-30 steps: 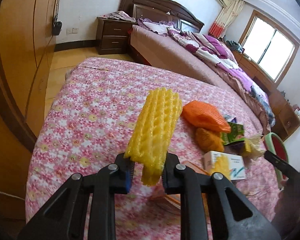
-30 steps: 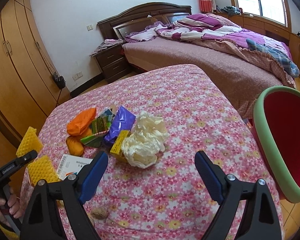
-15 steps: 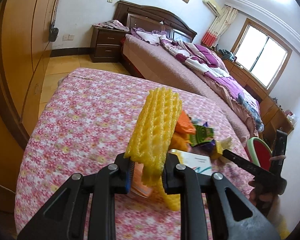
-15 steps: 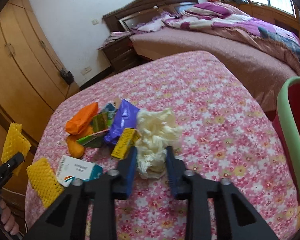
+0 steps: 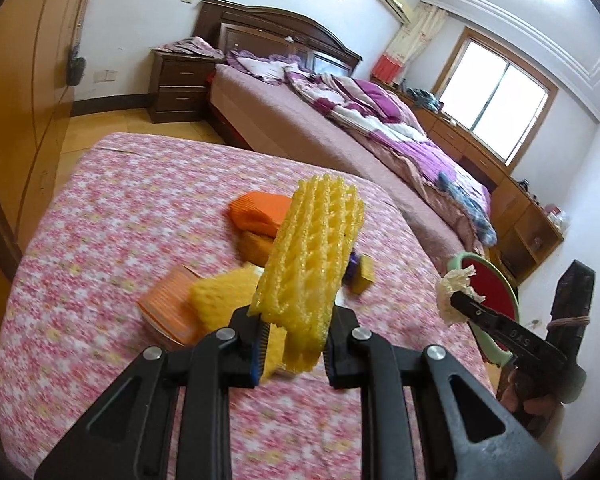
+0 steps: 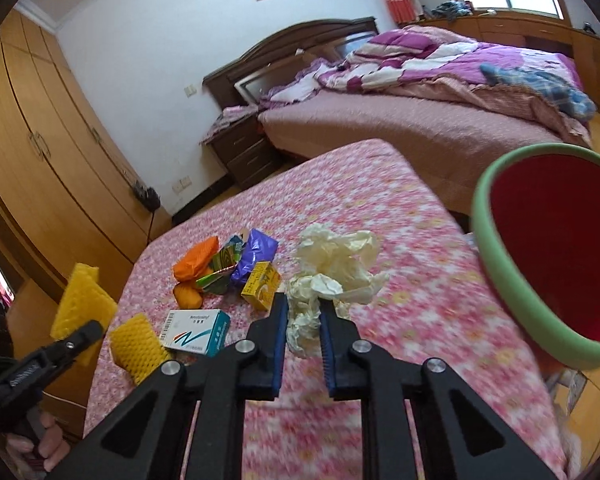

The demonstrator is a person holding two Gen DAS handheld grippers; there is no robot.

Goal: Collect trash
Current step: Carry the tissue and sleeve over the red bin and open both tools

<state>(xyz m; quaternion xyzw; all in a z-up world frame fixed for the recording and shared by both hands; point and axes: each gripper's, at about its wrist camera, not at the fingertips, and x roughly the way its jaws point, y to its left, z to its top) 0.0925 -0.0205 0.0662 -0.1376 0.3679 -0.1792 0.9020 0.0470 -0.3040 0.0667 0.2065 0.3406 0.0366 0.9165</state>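
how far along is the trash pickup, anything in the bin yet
Nothing visibly binned: the part of the red bin in view looks empty. In hand: the left gripper clamps a yellow foam net, and the right gripper, jaws just closed, pinches crumpled tissue. Left on the floral table: orange net, wrappers, medicine box, second foam net.

Left wrist cam sits low behind its gripper (image 5: 292,344), facing across the floral counter (image 5: 112,216) toward bed (image 5: 340,136) & window. Right wrist cam, likewise close, faces bed (image 6: 400,120) & wardrobe. Both share counter (image 6: 400,208), trash pile, red bin (image 6: 500,280).
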